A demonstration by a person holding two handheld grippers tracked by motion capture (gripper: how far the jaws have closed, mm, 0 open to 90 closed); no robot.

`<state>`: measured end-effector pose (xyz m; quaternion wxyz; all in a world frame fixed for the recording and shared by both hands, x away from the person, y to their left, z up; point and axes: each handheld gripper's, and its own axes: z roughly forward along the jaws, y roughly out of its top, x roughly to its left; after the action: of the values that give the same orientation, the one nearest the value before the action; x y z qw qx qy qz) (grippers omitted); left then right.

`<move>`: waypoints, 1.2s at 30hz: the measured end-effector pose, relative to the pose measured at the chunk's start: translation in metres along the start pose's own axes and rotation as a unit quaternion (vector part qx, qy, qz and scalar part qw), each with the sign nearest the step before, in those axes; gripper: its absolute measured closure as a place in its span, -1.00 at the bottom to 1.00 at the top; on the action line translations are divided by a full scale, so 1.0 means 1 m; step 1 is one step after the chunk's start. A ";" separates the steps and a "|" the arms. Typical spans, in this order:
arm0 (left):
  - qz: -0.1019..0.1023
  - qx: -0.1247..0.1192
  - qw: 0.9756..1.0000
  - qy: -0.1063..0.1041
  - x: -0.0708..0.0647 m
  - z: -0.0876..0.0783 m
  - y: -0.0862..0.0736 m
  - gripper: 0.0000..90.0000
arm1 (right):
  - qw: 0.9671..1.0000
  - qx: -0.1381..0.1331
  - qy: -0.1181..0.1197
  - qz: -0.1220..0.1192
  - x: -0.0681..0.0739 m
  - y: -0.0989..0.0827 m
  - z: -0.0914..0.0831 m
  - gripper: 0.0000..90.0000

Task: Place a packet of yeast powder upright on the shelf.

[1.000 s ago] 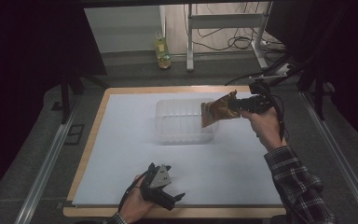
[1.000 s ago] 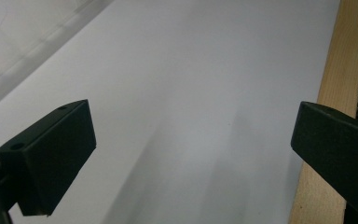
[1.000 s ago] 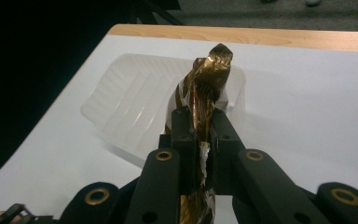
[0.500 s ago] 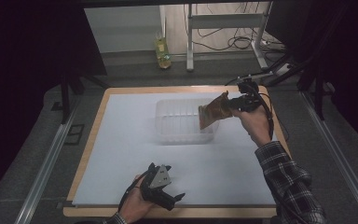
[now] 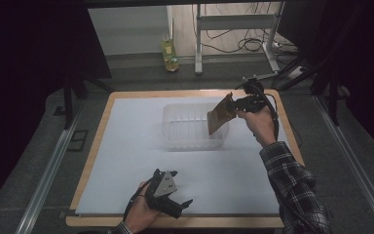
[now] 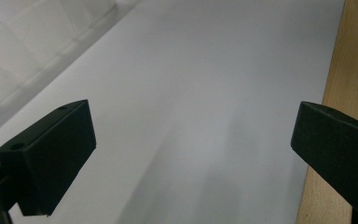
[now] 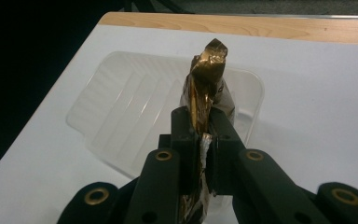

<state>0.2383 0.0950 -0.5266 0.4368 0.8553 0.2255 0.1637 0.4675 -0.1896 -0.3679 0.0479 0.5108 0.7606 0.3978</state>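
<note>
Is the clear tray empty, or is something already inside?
Empty. The tray shows a bare ribbed floor; the gold packet is held above its right end, clamped in the right gripper.

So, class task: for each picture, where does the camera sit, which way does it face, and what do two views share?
High view: above the near side, facing forward-down; both hands, right tool.
Left gripper view: on the left tool, facing the white table cover; open jaws.
Right gripper view: on the right tool, facing the clear ribbed plastic tray, shared with high view.
</note>
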 end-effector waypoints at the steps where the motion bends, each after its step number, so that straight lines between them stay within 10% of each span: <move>1: 0.001 0.000 1.000 0.000 0.000 0.000 0.000 -1.00 | 1.000 -0.001 0.001 0.001 0.000 0.001 0.001 0.84; 36: 0.000 0.000 1.000 -0.001 0.000 0.000 0.000 -1.00 | 0.999 -0.019 0.015 0.029 0.000 0.006 0.054 0.84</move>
<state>0.2383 0.0951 -0.5270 0.4368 0.8557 0.2253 0.1623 0.4979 -0.1586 -0.4009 0.0346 0.5255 0.7387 0.4207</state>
